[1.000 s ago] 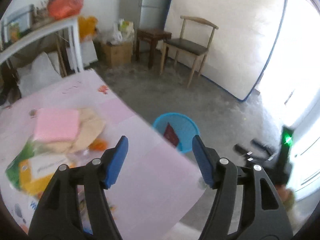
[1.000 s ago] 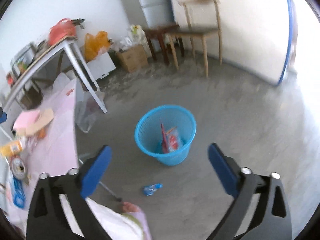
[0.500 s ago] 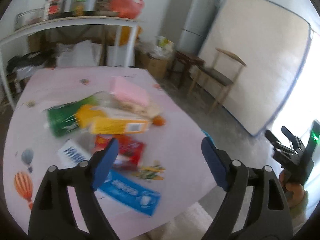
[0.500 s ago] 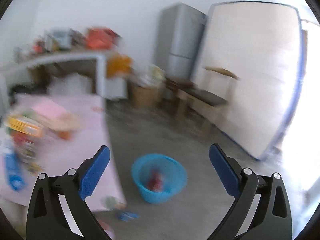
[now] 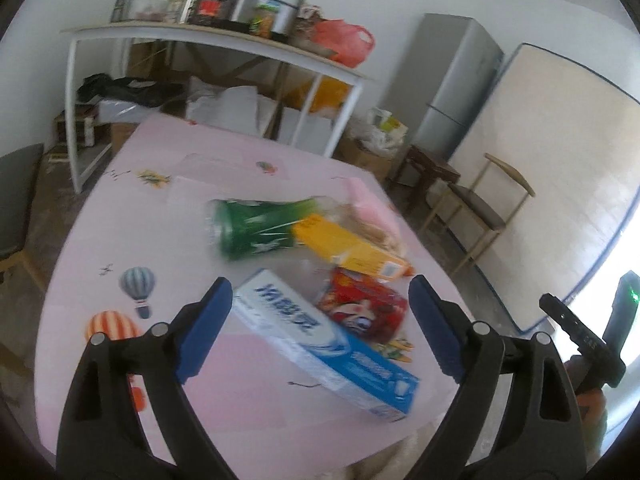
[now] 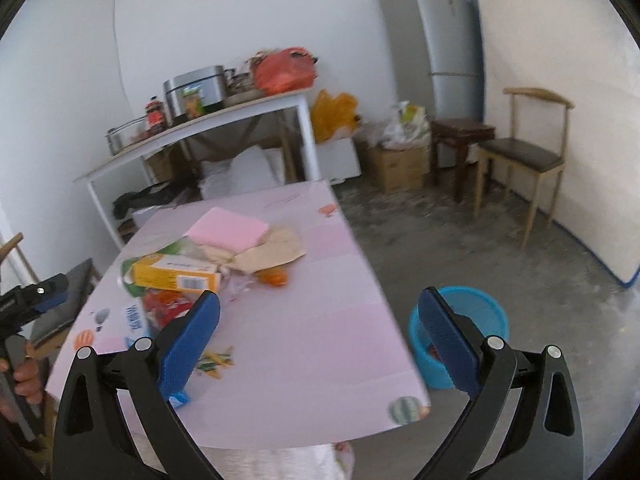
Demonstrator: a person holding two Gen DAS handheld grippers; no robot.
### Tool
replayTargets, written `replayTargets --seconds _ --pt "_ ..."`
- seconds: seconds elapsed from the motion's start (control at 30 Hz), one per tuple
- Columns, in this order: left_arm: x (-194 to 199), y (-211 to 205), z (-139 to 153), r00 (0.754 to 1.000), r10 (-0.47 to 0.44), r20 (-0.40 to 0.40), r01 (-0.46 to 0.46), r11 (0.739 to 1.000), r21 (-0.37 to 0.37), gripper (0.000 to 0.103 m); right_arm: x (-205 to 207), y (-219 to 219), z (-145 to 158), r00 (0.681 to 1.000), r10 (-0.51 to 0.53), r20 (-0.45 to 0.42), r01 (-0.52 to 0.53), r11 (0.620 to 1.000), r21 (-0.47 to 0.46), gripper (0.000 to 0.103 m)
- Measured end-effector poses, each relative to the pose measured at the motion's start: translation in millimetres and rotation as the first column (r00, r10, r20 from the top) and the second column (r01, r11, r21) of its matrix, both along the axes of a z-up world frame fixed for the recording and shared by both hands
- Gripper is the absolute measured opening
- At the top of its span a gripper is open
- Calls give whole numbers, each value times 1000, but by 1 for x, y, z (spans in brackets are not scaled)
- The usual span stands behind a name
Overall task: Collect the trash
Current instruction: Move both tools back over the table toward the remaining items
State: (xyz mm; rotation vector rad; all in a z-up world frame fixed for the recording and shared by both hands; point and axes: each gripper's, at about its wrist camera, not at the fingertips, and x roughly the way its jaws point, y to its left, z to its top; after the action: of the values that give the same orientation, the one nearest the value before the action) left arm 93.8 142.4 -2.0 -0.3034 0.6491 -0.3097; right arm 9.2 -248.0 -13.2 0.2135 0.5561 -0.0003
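Trash lies on the pink table (image 5: 120,240): a blue and white toothpaste box (image 5: 320,340), a red snack wrapper (image 5: 366,310), a yellow carton (image 5: 348,250), a green bag (image 5: 256,228) and a pink pad (image 6: 228,228). My left gripper (image 5: 320,328) is open and empty, above the toothpaste box. My right gripper (image 6: 320,340) is open and empty, over the table's near edge (image 6: 320,432). The blue waste basket (image 6: 480,316) stands on the floor right of the table, with some trash inside.
A white shelf table (image 5: 200,36) with pots and a red bag stands behind. A wooden chair (image 6: 528,152), a stool (image 6: 460,128), a fridge (image 6: 436,32), boxes (image 6: 400,164) and a leaning mattress (image 5: 540,160) line the walls. A grey chair (image 5: 16,200) stands left of the table.
Both grippers swung from the floor and basket back toward the table. The left one now hovers over the trash pile; both stayed open and empty.
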Motion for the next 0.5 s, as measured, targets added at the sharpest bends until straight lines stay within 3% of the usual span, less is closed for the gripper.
replayTargets --seconds 0.17,0.33,0.5 --pt "14 24 -7 999 35 -21 -36 999 -29 86 20 19 -10 996 73 -53 -70 996 48 90" --pt "56 51 -10 995 72 -63 -76 995 -62 86 40 35 -16 991 109 -72 -105 993 55 87" --pt "111 68 -7 992 91 -84 -93 996 -14 85 50 42 -19 988 130 -81 -126 991 53 87"
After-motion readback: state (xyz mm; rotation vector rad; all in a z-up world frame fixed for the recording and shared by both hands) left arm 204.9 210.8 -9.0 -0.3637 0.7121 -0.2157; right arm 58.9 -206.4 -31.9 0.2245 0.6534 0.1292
